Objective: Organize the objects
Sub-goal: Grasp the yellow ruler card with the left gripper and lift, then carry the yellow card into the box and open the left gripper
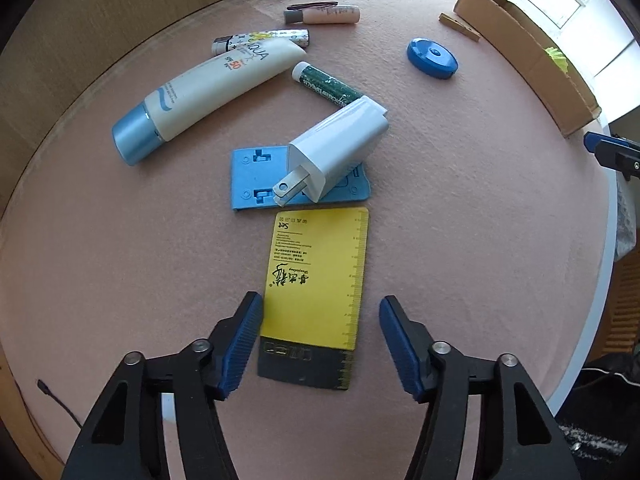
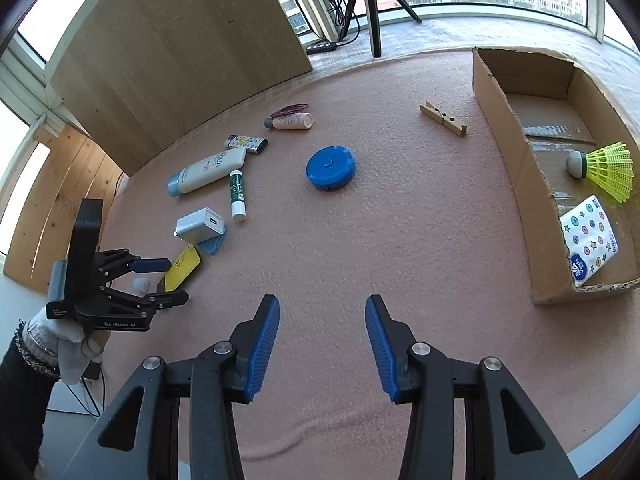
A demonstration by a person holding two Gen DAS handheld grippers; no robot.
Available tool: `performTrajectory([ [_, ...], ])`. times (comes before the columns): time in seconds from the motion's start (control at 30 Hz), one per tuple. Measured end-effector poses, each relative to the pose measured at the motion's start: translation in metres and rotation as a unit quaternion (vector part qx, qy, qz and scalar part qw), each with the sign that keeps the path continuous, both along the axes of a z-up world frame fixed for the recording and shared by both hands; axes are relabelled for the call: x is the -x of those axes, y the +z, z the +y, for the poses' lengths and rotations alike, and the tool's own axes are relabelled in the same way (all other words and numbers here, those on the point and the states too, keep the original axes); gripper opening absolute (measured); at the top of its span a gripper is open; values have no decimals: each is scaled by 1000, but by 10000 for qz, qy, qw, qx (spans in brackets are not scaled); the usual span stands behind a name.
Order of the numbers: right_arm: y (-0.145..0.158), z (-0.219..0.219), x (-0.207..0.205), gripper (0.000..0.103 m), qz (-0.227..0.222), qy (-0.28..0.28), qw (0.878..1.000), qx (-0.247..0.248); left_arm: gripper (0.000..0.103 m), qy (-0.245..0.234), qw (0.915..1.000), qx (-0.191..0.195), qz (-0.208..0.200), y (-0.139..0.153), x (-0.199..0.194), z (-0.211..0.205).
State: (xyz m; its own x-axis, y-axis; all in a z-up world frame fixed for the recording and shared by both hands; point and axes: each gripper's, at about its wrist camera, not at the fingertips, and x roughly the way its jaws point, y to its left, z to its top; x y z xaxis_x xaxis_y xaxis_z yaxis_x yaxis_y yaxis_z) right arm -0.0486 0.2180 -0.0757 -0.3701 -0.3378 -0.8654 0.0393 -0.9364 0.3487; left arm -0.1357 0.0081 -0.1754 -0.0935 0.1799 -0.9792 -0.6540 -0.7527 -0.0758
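Observation:
A yellow card (image 1: 316, 280) with a ruler edge lies flat on the pink mat between the fingers of my left gripper (image 1: 320, 344). The gripper points down and is open; its left pad (image 1: 244, 340) sits at the card's edge and the right pad stands apart. Beyond the card, a white charger (image 1: 336, 152) rests on a blue plate (image 1: 256, 180). In the right wrist view my right gripper (image 2: 322, 348) is open over bare mat with nothing between its fingers. My left gripper (image 2: 170, 281) is at the far left, over the card (image 2: 183, 266).
A sunscreen tube (image 1: 208, 88), green lip balm (image 1: 328, 86), patterned lighter (image 1: 260, 40), small pink bottle (image 1: 324, 15), blue round tape measure (image 2: 331, 167) and clothespin (image 2: 443, 119) lie on the mat. The cardboard box (image 2: 516, 152) at right holds a shuttlecock (image 2: 608, 170) and tissue pack (image 2: 590, 240).

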Motion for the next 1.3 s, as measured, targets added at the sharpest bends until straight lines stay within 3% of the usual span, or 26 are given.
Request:
performTrajectory([
  [0.03,-1,3,0,41,-11,-7,10000,5,52,27,10000,22,41,1,-3,1],
  [0.27,-4,14,-2,41,-19,22,10000,93,51,550,9983,-29,206,8,-17,7],
  [0.6,8,25,0,41,224,192,9994,163,51,1145,9898,-614,578,51,-63,41],
  [0.63,10,27,0,41,251,196,9993,173,51,1112,9897,-666,602,44,-66,48],
  [0.9,29,57,-3,41,552,63,9984,-63,51,741,9876,-884,1068,79,-55,121],
  [1.3,39,132,-15,41,728,-453,9948,-545,51,27,9829,-1452,1133,105,-45,270],
])
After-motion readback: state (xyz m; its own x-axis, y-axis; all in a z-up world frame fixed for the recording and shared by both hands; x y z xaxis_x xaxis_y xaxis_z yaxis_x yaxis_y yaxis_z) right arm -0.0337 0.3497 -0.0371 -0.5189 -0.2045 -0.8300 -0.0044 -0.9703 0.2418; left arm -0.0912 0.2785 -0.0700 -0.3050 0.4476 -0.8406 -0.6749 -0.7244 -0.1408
